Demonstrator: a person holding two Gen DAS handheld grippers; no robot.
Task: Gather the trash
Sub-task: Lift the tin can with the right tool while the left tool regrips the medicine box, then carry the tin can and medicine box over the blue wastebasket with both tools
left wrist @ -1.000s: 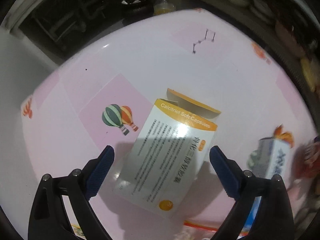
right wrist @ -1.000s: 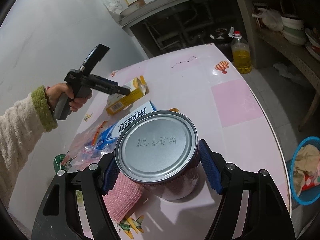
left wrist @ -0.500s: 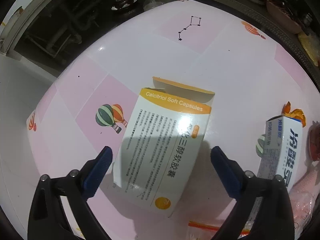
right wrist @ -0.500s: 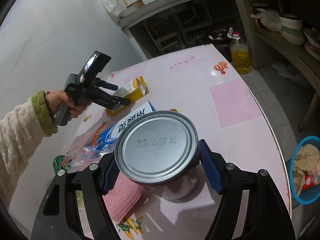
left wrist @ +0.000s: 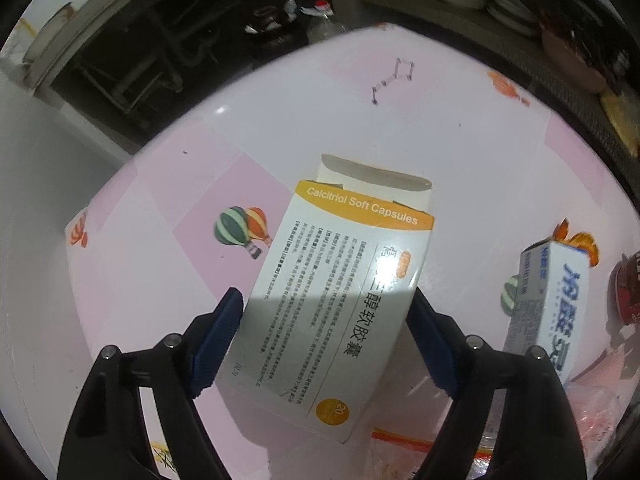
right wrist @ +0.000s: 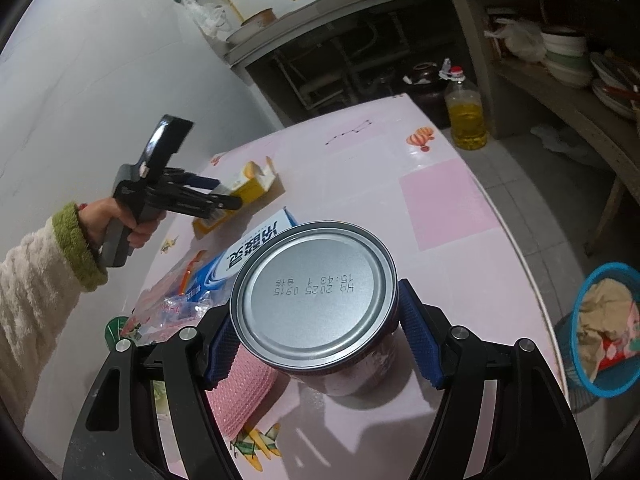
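Pads of the left gripper [left wrist: 326, 312] press both long edges of the white-and-orange capsule box [left wrist: 340, 300], which lies flat on the pink table [left wrist: 460, 140] with its far flap open; jaws are narrowed to the box's width; only the right wrist view shows the left hand [right wrist: 120, 224] on the grip handle and the gripper reaching down to that box [right wrist: 240, 194] near the table's far-left side. Right gripper [right wrist: 316, 334] has its blue pads against either side of a tin can [right wrist: 316, 304] standing upright on the table, its stamped lid facing the camera; the left view catches just a sliver of the can [left wrist: 626, 296] at the right edge. Between the two lie a blue-and-white carton [right wrist: 248, 256], clear plastic wrappers [right wrist: 172, 304] and a pink mesh cloth [right wrist: 244, 396]; the right view alone shows the oil bottle [right wrist: 466, 114] and the blue basket [right wrist: 600, 324] of rubbish on the floor beside the table.
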